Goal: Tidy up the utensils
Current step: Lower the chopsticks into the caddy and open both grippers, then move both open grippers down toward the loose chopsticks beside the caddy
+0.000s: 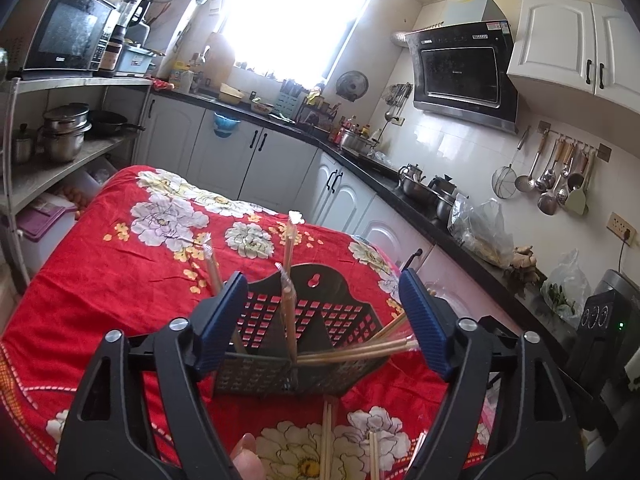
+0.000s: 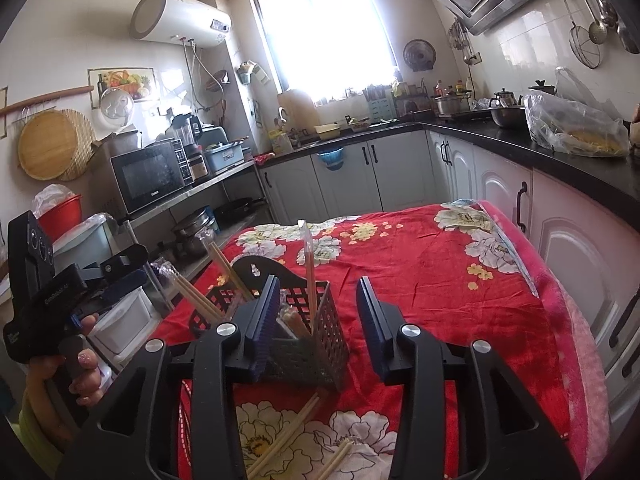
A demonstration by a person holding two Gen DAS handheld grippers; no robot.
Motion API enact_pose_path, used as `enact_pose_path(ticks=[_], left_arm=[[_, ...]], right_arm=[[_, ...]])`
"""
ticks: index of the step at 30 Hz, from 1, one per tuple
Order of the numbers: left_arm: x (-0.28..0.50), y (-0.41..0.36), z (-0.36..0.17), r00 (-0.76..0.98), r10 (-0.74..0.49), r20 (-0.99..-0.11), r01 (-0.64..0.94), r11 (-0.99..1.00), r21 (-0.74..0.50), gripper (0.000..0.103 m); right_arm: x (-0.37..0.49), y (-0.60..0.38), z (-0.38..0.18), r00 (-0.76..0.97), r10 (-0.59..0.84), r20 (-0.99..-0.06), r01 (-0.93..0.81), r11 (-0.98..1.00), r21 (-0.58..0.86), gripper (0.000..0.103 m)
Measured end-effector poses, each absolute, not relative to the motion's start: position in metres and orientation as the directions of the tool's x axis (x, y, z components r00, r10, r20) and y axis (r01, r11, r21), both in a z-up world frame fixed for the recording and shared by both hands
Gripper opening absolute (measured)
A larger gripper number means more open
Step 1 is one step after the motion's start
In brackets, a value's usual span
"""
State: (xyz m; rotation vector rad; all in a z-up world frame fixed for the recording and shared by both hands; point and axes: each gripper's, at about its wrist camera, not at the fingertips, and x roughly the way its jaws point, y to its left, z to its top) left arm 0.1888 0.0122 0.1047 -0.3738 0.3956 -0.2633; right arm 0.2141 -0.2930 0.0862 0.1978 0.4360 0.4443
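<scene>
We see the black basket (image 1: pixel 308 332) near the front edge of the red cloth (image 1: pixel 120 280), chopsticks (image 1: pixel 289 320) inside (some maybe wrapped). Left gripper (image 1: pixel 320 320) and right gripper (image 2: pixel 318 320) gape, holding nothing.

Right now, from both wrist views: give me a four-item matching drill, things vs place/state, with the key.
Things:
1. utensil holder
2. loose chopsticks
3. left gripper
4. microwave

Place or state:
A. lying flat on the red floral cloth, nearer the camera than the holder
B. open, blue fingers either side of the holder, nothing pinched
C. on the shelf to the left in the right wrist view
D. standing on the cloth, wrapped chopsticks upright and leaning in it

Pairs: 1-D, 2-A, 3-B, 4-C
</scene>
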Motion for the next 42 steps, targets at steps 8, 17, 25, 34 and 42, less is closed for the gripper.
enact_pose_path(ticks=[8,17,25,34,42], left_arm=[[0.179,0.017,0.098,0.885,-0.317,-0.342,0.165,0.899,-0.406,0.087],[0.17,0.021,0.087,0.871,-0.319,-0.373,0.153,0.898,-0.412,0.092],[0.162,0.025,0.075,0.863,-0.305,-0.402,0.132,0.905,-0.404,0.092],[0.154,0.033,0.06,0.852,-0.288,-0.437,0.102,0.91,-0.401,0.092],[0.147,0.039,0.046,0.837,-0.275,-0.474,0.079,0.916,-0.393,0.092]], right_arm=[[0.207,-0.29,0.079,0.798,0.458,-0.392,-0.377,0.887,0.267,0.042],[0.197,-0.285,0.072,0.786,0.459,-0.414,-0.382,0.887,0.258,0.044],[0.19,-0.279,0.062,0.766,0.465,-0.444,-0.393,0.885,0.249,0.045],[0.185,-0.267,0.048,0.734,0.48,-0.48,-0.413,0.877,0.245,0.045],[0.183,-0.257,0.034,0.704,0.488,-0.516,-0.425,0.871,0.244,0.046]])
